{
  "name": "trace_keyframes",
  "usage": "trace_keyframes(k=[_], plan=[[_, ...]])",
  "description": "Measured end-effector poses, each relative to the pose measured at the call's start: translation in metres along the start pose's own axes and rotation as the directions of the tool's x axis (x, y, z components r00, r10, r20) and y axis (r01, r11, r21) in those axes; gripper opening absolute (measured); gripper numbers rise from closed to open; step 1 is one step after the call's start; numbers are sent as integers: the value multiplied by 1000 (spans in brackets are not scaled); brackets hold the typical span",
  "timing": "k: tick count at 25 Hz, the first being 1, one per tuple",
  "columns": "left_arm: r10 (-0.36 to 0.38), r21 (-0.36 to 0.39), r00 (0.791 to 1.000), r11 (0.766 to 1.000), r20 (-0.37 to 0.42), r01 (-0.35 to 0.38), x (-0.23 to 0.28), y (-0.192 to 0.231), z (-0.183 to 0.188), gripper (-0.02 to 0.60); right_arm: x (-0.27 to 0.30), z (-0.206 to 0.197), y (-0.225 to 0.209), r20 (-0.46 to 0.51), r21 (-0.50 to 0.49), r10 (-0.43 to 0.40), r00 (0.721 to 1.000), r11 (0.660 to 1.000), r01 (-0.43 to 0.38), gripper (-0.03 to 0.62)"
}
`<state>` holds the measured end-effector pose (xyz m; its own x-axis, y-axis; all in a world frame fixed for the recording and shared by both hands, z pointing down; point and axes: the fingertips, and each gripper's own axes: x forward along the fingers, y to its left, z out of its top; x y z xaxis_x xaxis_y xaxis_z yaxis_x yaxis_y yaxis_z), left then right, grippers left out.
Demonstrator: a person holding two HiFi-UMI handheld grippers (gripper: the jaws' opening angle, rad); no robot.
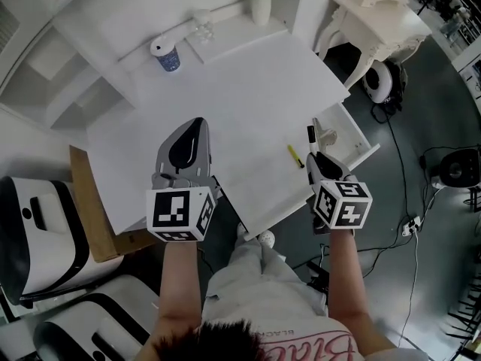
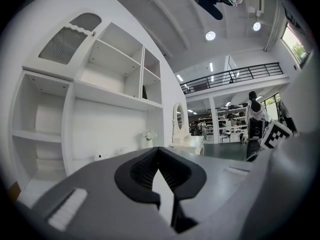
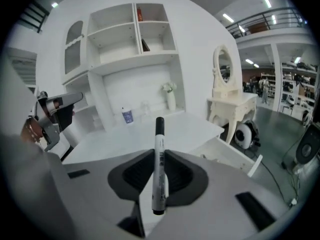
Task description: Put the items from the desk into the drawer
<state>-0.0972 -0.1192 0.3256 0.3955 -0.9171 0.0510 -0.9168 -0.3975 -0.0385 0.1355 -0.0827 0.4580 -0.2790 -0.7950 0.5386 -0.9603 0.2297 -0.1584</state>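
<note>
My right gripper [image 3: 159, 160] pinches the marker [image 3: 159, 134] upright, ready, I reckon, for the open drawer [image 1: 361, 131] just ahead-right. My left gripper [image 2: 159, 153] is closed on nothing.

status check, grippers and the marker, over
Left gripper shut, empty. Right gripper shut on marker, near open drawer. Yellow item on desk; nothing in the way.

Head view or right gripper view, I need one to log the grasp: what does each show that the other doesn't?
Head view only: the yellow pen lying on the desk near its front edge. Right gripper view only: how the right gripper has its tongs shut on the barrel of the marker, black cap pointing away. Both: the blue cup and the vase at the desk's back.
</note>
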Motion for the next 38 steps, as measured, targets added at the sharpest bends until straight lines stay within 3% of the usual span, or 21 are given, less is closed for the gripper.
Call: trace_keyframes(k=[8, 20, 24, 31, 38], plan=[[2, -6, 1000, 1000, -9, -2, -2, 8, -7, 9, 39, -63, 14, -240, 122, 21, 970, 993, 8, 74], [16, -15, 999, 1000, -49, -17, 0, 31, -27, 9, 108, -139, 32, -488, 192, 20, 873, 978, 85, 75], [16, -14, 998, 1000, -59, -17, 3, 37, -34, 9, 128, -163, 31, -553, 191, 2, 833, 974, 124, 74], [43, -22, 995, 999, -86, -45, 5, 56, -46, 9, 151, -200, 24, -633, 259, -18, 774, 937, 234, 75], [45, -23, 992, 999, -115, -48, 9, 65, -60, 9, 170, -226, 28, -684, 221, -29, 729, 944, 244, 75]])
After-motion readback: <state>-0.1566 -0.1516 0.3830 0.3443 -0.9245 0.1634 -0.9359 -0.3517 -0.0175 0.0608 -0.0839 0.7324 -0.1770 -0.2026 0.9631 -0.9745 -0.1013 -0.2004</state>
